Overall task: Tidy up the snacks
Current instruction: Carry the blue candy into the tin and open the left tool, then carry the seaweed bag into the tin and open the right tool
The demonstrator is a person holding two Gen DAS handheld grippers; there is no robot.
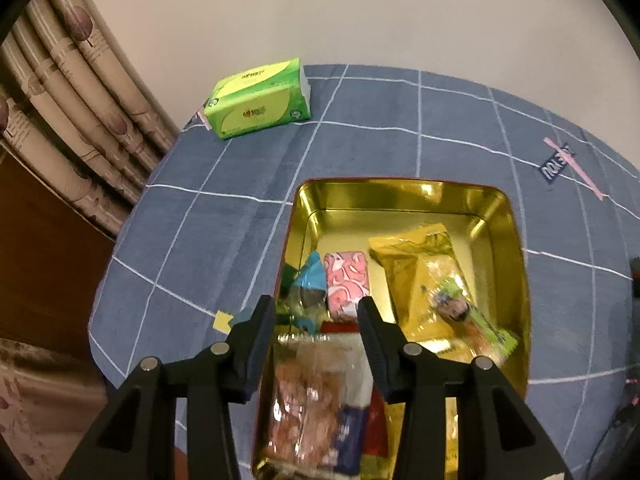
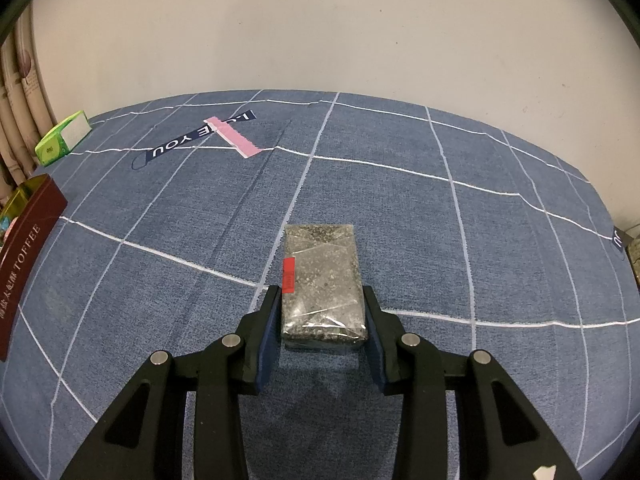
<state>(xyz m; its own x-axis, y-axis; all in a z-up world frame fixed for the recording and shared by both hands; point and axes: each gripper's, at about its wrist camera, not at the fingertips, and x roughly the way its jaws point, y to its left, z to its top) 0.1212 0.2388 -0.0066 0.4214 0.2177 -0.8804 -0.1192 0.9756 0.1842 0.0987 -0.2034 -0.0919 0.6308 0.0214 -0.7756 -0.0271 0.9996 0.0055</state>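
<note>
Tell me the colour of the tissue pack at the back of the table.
Bright green with yellow-green panels: the tissue pack shows best in the left wrist view.

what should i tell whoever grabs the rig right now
Left gripper: open above the gold tin, holding nothing; a clear packet of brown snacks lies in the tin below its fingers.
Right gripper: shut on the grey speckled bar, which seems to rest on the blue cloth.
Done: blue-wrapped snack, pink packet and yellow bag are also in the tin.
Left: carry the grey bar to the tin, to the right gripper's left.
</note>
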